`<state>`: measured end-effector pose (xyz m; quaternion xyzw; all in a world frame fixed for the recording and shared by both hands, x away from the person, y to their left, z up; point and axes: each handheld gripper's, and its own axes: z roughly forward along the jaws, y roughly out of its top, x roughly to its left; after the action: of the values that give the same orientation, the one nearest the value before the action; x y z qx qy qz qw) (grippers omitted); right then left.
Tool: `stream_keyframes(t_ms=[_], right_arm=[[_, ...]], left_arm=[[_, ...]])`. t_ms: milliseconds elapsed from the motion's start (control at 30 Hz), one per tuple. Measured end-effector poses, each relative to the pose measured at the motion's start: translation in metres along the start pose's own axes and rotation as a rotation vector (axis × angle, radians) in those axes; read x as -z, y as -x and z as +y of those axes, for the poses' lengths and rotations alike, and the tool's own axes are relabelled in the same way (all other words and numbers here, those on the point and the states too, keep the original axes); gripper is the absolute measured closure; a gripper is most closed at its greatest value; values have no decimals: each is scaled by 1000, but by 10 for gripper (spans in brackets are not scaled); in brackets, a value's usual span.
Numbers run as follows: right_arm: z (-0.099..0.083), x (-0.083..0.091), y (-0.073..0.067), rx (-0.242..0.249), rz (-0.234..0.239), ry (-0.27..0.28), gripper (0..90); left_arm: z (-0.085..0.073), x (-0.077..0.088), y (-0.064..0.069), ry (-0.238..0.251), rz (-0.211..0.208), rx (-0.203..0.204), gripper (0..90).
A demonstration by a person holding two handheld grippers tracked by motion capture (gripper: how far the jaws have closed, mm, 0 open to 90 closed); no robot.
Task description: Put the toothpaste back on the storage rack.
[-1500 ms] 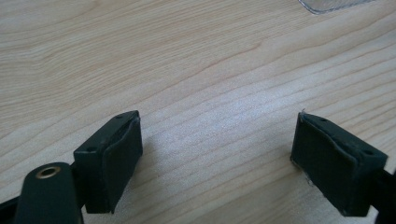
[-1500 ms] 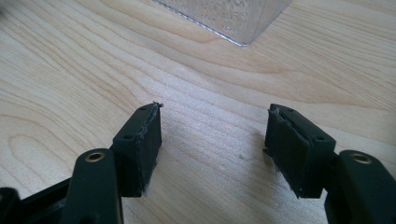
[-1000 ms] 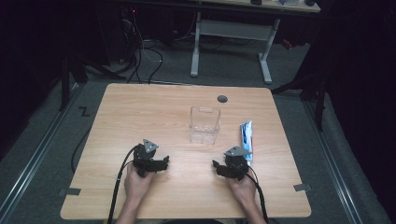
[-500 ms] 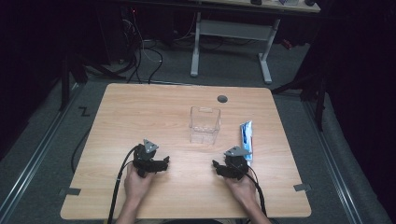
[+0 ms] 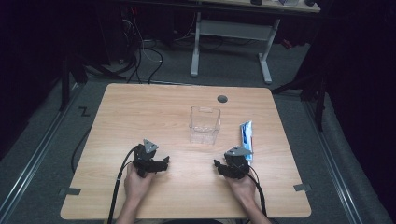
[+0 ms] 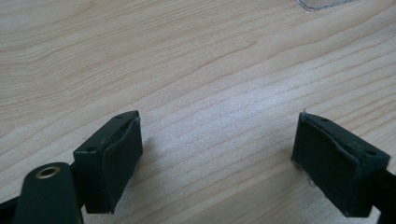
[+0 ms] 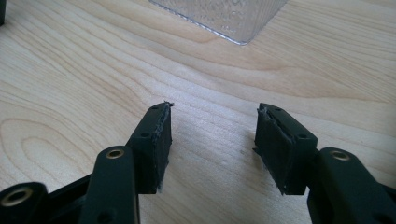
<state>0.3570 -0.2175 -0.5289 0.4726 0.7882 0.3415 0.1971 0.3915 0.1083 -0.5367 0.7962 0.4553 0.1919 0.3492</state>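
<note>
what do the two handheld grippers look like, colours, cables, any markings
Both the left gripper and the right gripper are black, each topped by a grey three-cornered plate. Each claw has two blocky black jaws with small screw holes; brass-ringed holes sit in the arms behind. A black cable trails from each. No sleeves visible.

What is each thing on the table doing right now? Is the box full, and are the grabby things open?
Clear plastic box: upright, open at the top, empty.
Blue and white tube: lying flat on the table, right of the box.
Left gripper: open, holding nothing.
Right gripper: open, holding nothing.
Light wooden table: holding everything.
</note>
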Motion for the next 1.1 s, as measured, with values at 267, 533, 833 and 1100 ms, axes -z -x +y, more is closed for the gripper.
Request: stream_keyframes(t_ms=[267,533,833,1100], right_arm=[[1,9,-1,-2,4,27,476],[-3,20,3,-11,-5,54,474],[-11,31,3,-37,-5,75,493],[-14,40,6,-50,-23,103,509]], left_arm=[[0,0,0,0,0,0,162],[0,0,0,0,0,0,162],[0,0,0,0,1,1,161],[0,0,0,0,1,1,161]])
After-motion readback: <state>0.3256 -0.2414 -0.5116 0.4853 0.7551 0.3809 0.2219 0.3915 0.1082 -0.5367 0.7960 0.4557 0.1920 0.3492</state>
